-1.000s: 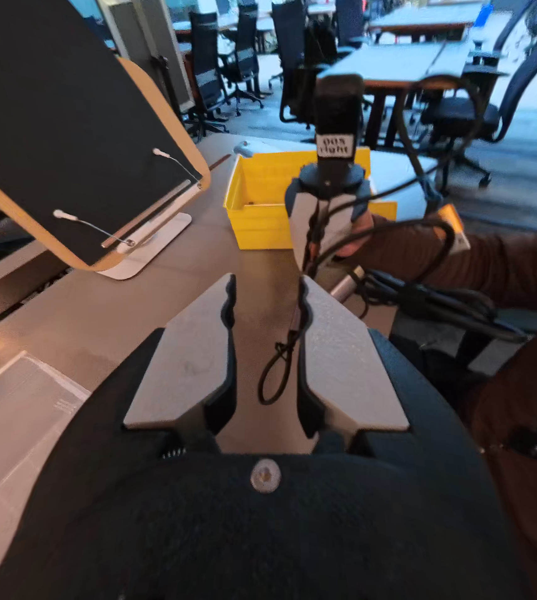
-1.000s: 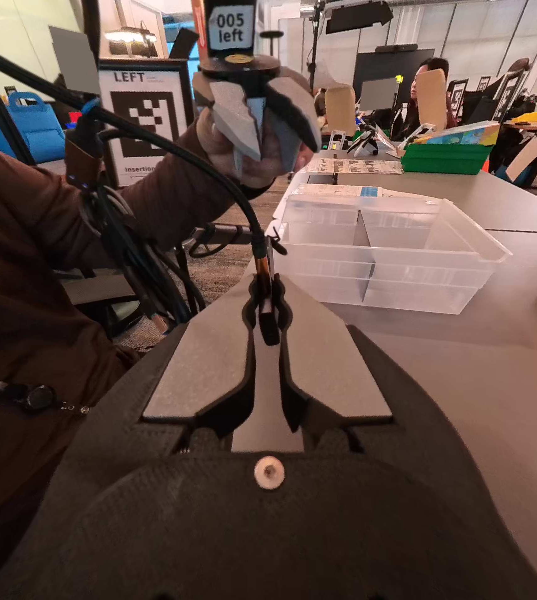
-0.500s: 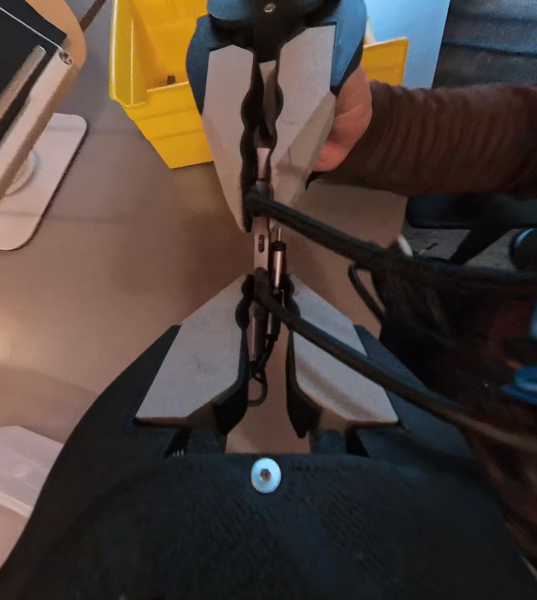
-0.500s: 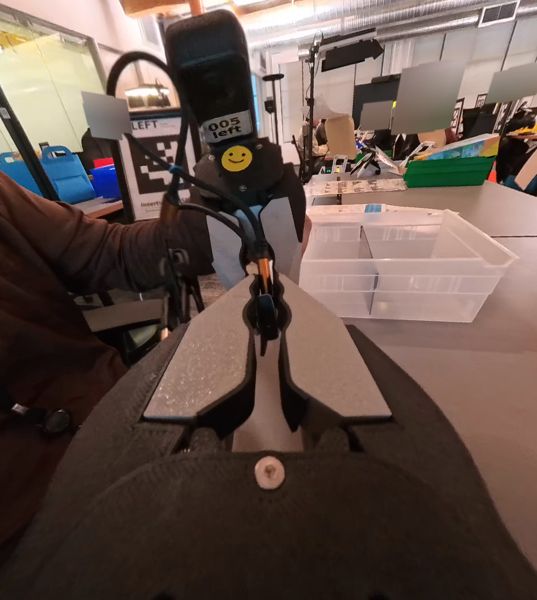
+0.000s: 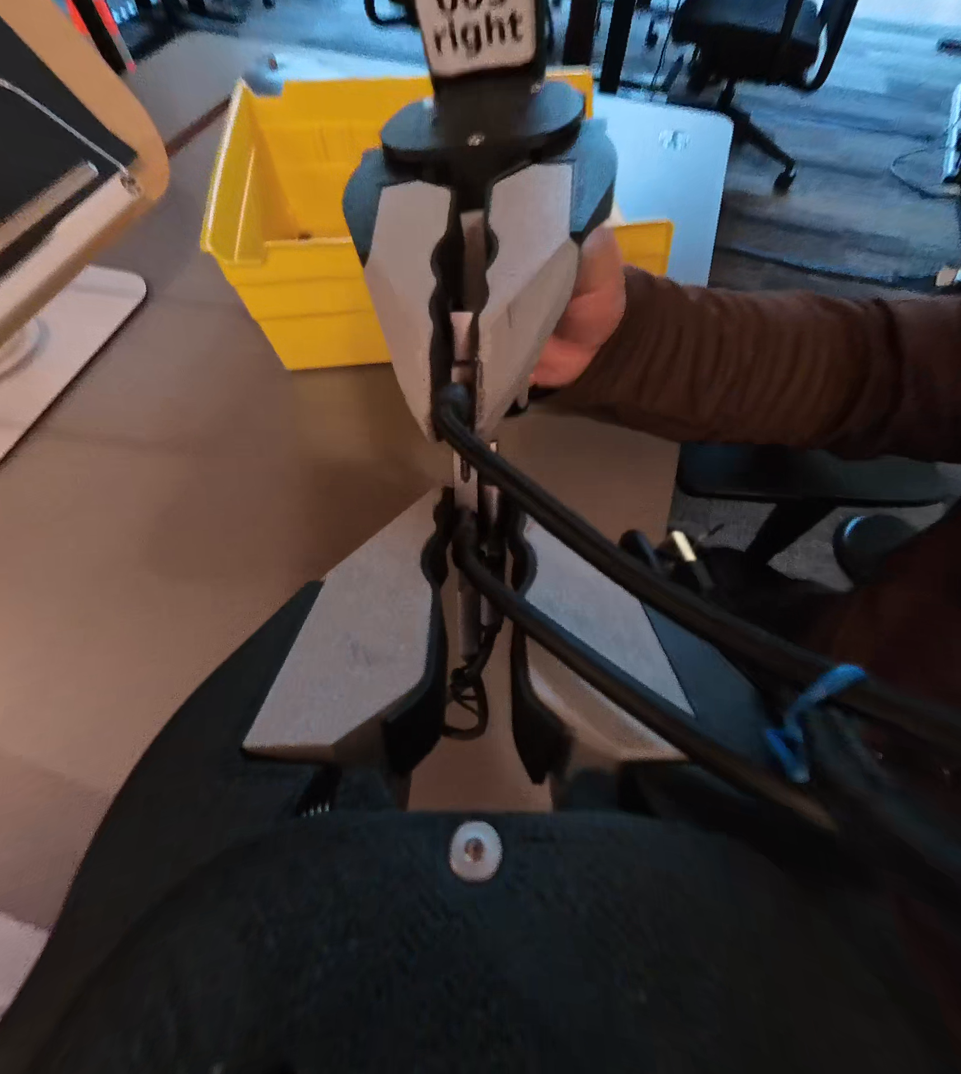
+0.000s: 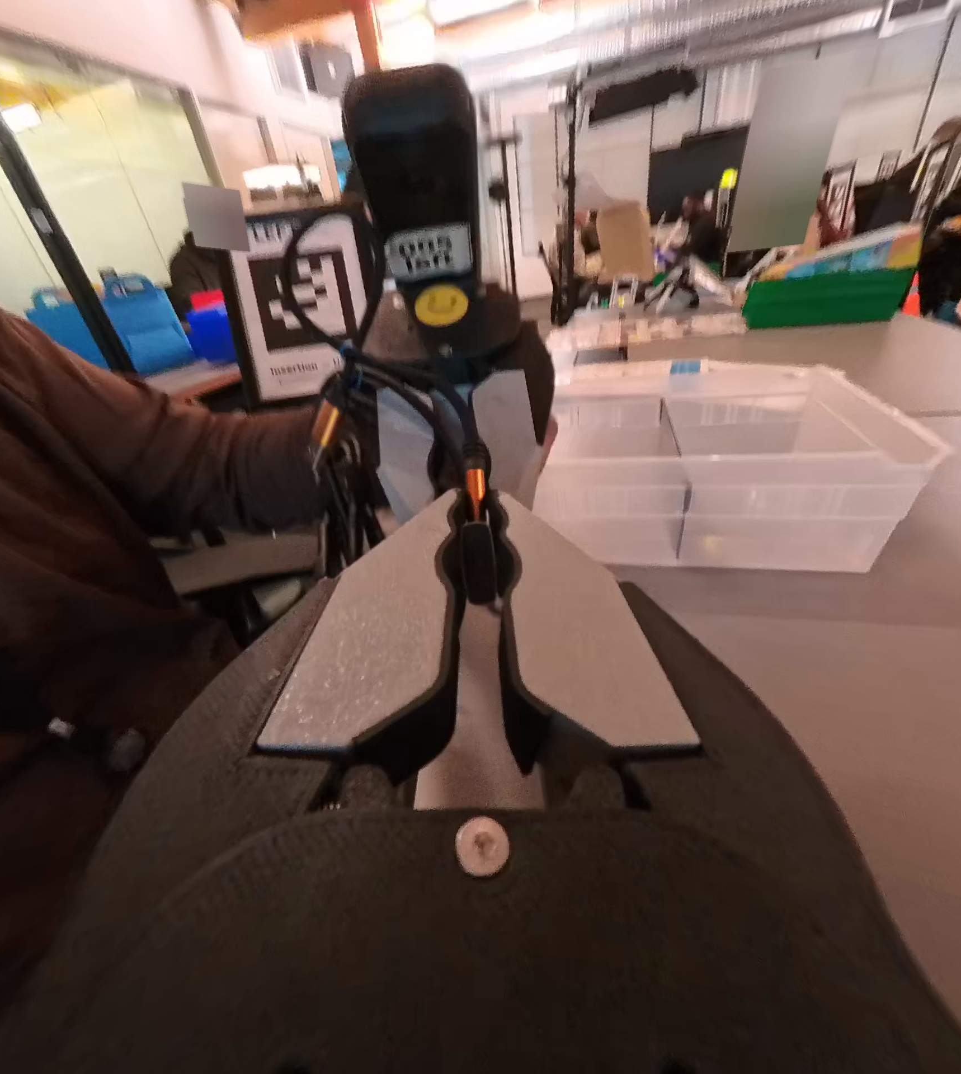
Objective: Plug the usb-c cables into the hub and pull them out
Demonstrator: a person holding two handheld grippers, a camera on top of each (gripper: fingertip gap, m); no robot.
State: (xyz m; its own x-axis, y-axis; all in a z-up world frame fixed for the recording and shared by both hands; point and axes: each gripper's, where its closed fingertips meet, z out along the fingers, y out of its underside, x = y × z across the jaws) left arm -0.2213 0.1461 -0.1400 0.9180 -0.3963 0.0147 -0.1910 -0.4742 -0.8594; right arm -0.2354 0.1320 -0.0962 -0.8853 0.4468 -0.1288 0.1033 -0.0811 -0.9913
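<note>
Open-plan office: rolling chairs [image 5: 751,52] and further tables in the background, a grey-brown desk [image 5: 147,523] in the foreground. On it stand a yellow bin [image 5: 292,232], a tilted dark board on a white stand [image 5: 30,192], and, on the opposite side, a clear divided plastic tray [image 6: 757,465].

The two grippers are held above the desk, tip to tip, facing each other. The left gripper [image 5: 478,523] has its fingers [image 5: 368,639] clenched on a slim silver hub [image 5: 469,593], which runs lengthwise through the gap and projects a little past the tips. A thin black cord loop [image 5: 469,697] hangs behind it inside the gap.

The right gripper [image 6: 475,511] has its fingers [image 6: 373,639] clenched on the black plug body of a usb-c cable [image 6: 478,558], with an orange collar showing just ahead of the tips. From the left wrist view the same right gripper [image 5: 461,407] sits directly against the exposed end of the hub; whether the plug is seated in a port cannot be told, as the contact point is hidden and blurred.

Two thick black cables [image 5: 641,587] run from the meeting point down toward the lower right, bound in a bundle by a blue tie [image 5: 798,732]. A brown sleeve [image 5: 786,372] holds the right gripper.
</note>
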